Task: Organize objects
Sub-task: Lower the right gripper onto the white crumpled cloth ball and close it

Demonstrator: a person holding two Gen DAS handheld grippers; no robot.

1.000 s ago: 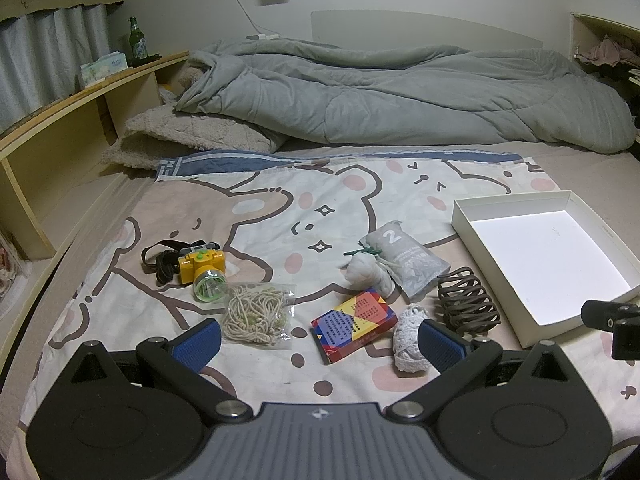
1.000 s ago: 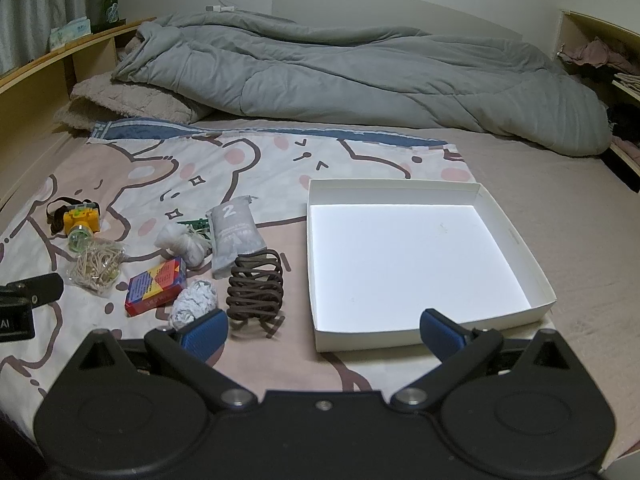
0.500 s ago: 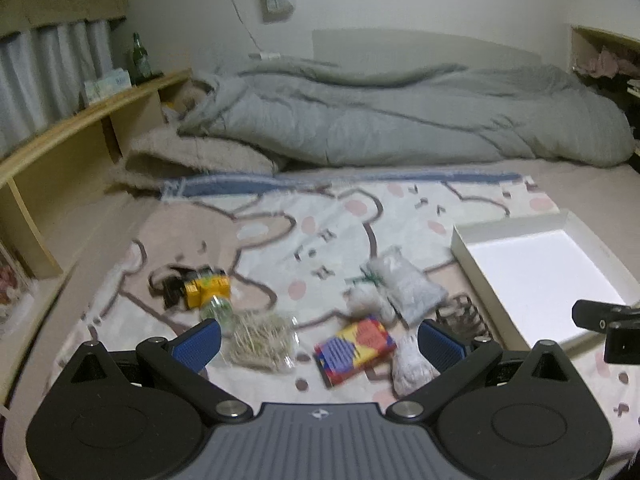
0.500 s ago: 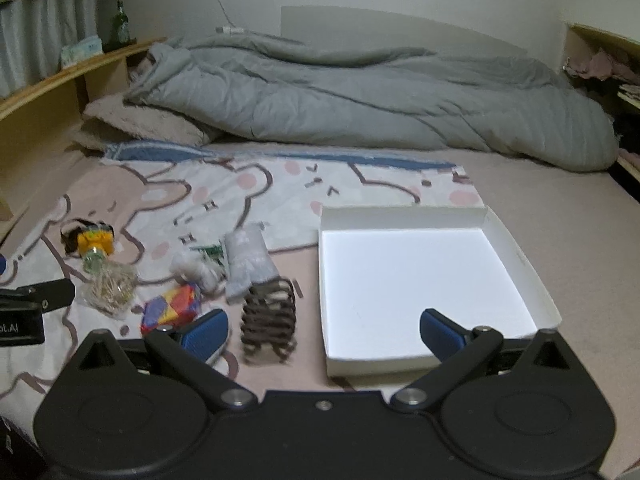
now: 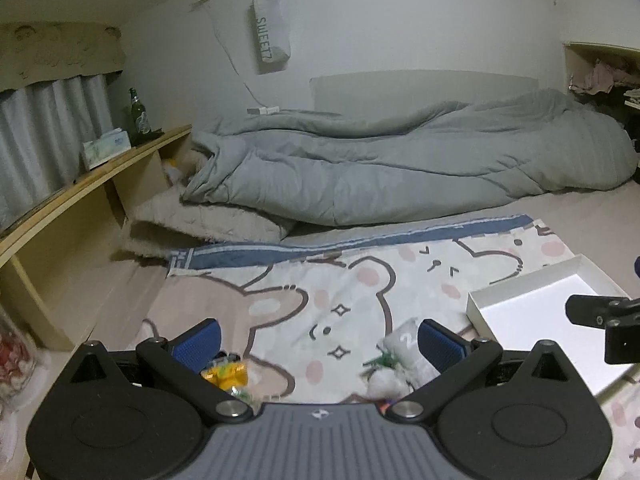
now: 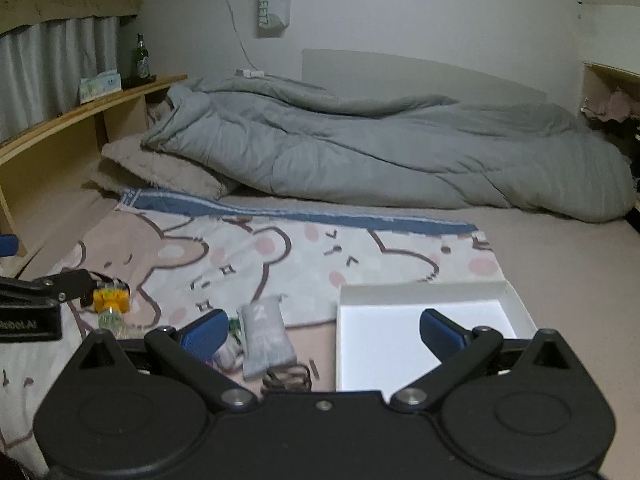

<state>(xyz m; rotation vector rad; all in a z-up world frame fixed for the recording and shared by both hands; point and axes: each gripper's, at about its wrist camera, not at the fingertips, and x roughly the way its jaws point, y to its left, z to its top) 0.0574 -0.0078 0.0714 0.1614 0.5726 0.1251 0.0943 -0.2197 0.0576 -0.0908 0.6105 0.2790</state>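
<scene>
1. My left claw [image 5: 318,344] and my right claw [image 6: 322,330] both hang over the bed with their blue pads spread wide and nothing between them.
2. Just past them, on the bear-print blanket [image 6: 256,256], lie a yellow toy camera [image 6: 111,295], a grey pouch [image 6: 262,334] marked "2" and a brown coiled clip [image 6: 286,378].
3. The white tray [image 6: 420,292], shallow and square, sits to their right.
4. Farther off, a grey duvet [image 5: 400,168] is heaped.
</scene>
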